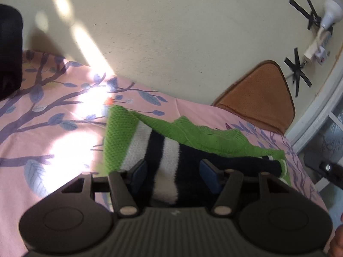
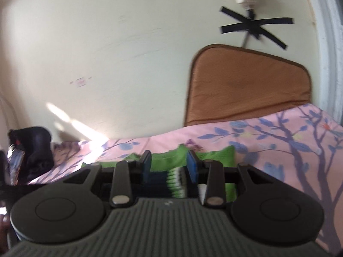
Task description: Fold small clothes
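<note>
Pink bedsheet: striped sweater; lamp left-view only.

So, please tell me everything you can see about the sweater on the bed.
The sweater is a small knit, bright green with white and black stripes. It lies crumpled and partly folded on the pink sheet, a green part draped across the striped body. The left gripper is open over its near edge; the right gripper is open over it too. Neither visibly grips it.
</note>
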Demonstrator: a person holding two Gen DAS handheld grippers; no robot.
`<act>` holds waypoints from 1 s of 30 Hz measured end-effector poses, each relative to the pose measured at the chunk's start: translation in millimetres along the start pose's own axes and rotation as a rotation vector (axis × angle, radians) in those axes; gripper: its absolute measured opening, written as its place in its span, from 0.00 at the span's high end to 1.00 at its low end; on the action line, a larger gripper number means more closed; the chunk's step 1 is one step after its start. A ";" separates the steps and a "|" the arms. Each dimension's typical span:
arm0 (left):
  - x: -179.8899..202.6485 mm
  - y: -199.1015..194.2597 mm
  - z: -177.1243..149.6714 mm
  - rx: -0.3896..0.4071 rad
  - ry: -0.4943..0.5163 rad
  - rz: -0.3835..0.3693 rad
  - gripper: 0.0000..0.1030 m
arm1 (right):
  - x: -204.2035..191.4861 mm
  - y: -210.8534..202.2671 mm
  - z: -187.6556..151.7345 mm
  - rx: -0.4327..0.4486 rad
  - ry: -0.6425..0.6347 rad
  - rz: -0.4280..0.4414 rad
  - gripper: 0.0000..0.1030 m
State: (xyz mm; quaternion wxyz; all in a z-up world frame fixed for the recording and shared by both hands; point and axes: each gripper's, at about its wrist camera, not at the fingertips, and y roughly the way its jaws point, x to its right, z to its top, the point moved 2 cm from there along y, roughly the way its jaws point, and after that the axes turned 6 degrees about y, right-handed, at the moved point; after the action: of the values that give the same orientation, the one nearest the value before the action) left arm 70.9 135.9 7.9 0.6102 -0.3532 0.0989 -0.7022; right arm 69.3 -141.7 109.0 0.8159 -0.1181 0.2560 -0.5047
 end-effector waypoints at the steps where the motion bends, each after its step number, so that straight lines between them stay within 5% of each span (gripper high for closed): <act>1: -5.7 -0.7 1.6 -0.005 -0.027 -0.014 0.55 | -12.1 4.2 -5.3 -0.032 -0.033 0.030 0.61; 7: -14.0 -12.5 8.1 0.031 -0.052 0.008 0.58 | -60.4 40.1 -39.3 -0.188 -0.231 0.051 0.43; 9: -15.8 -13.1 9.9 0.025 -0.060 -0.006 0.58 | -56.3 54.1 -46.6 -0.251 -0.216 0.050 0.67; 10: -16.6 -12.2 10.0 0.018 -0.064 -0.007 0.58 | -54.9 55.4 -45.0 -0.249 -0.192 0.061 0.93; 19: -31.9 -14.5 11.2 -0.001 -0.176 -0.041 0.59 | -61.4 53.5 5.0 -0.014 0.107 0.167 0.95; 21: -38.4 -22.7 15.5 0.031 -0.206 -0.048 0.59 | -65.4 74.0 -10.2 -0.091 0.121 0.166 0.97; 24: -44.4 -31.6 20.4 0.069 -0.219 -0.029 0.59 | -64.2 110.0 -48.5 -0.334 0.082 0.152 0.95; 28: -39.8 -32.5 21.9 0.074 -0.195 -0.028 0.59 | -48.9 63.5 -27.4 -0.160 0.121 0.213 0.91; 30: -33.0 -31.4 20.5 0.067 -0.167 -0.038 0.59 | -34.8 34.0 -13.1 -0.034 0.096 0.149 0.80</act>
State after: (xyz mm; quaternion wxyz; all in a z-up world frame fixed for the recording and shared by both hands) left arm 59.0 179.9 28.4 0.6145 -0.3918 0.0175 -0.6846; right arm 75.7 -94.3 93.0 0.8359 -0.0882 0.3112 -0.4434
